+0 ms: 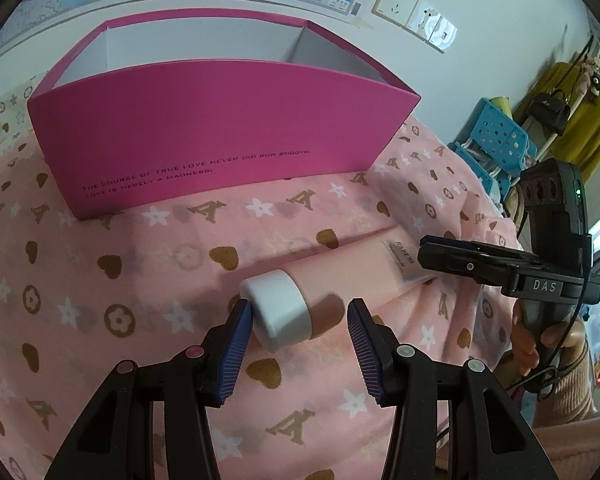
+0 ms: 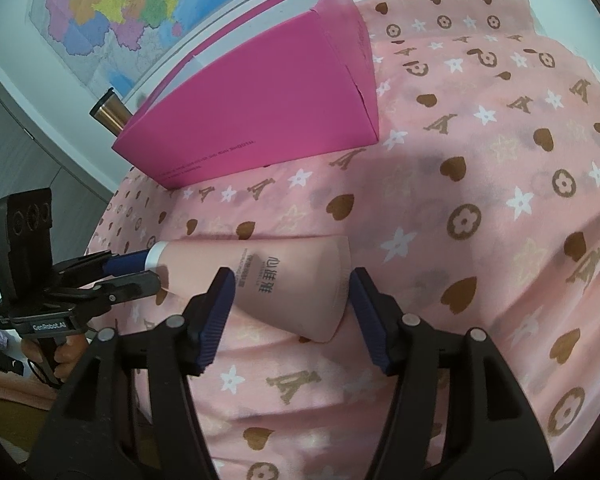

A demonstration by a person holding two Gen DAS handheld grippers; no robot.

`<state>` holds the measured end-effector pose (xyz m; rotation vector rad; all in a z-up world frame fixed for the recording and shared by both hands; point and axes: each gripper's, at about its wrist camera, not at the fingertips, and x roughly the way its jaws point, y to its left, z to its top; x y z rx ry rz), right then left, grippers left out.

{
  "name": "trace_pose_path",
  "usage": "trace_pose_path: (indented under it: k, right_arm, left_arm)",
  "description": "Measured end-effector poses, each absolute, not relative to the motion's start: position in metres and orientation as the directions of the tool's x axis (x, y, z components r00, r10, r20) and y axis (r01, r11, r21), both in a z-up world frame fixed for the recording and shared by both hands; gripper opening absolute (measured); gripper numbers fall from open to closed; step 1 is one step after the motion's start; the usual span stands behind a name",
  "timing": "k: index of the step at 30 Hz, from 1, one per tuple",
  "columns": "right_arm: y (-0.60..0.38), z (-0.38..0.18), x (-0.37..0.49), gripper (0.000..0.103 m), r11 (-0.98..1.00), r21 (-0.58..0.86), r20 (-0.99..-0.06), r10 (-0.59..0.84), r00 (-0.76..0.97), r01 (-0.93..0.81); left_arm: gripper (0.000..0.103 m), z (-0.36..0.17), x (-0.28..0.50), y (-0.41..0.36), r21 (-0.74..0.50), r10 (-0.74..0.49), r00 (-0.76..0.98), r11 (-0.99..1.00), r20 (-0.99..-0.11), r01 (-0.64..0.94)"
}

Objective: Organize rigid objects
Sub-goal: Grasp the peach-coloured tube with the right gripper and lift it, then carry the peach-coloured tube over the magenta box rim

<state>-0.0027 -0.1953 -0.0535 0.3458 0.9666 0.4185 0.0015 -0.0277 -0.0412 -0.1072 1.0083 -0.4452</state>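
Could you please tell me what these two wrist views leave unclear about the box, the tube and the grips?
- Pink box floor: left wrist view, hidden by its front wall.
- Pink tube crimped end: left wrist view, hidden behind the right gripper.
- Tube print: right wrist view, too small to read.
- Left gripper contact with white cap: unclear.

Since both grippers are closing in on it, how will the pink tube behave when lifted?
The pink tube lies on soft cloth; its round white cap may roll. The flattened tail probably flexes under the right gripper, and its smooth surface might slip.
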Motion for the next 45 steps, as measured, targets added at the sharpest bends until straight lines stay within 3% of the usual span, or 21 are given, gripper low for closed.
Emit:
trace_pose_path:
  k: [45]
  right_arm:
    - [-0.192, -0.021, -0.004, 0.062, 0.868, 0.439, -0.661, 0.486, 0.571, -0.231]
  left_arm:
    - [0.05, -0.006, 0.005, -0.03, -0.237, -0.389, 0.545, 0.914, -0.742, 0.33]
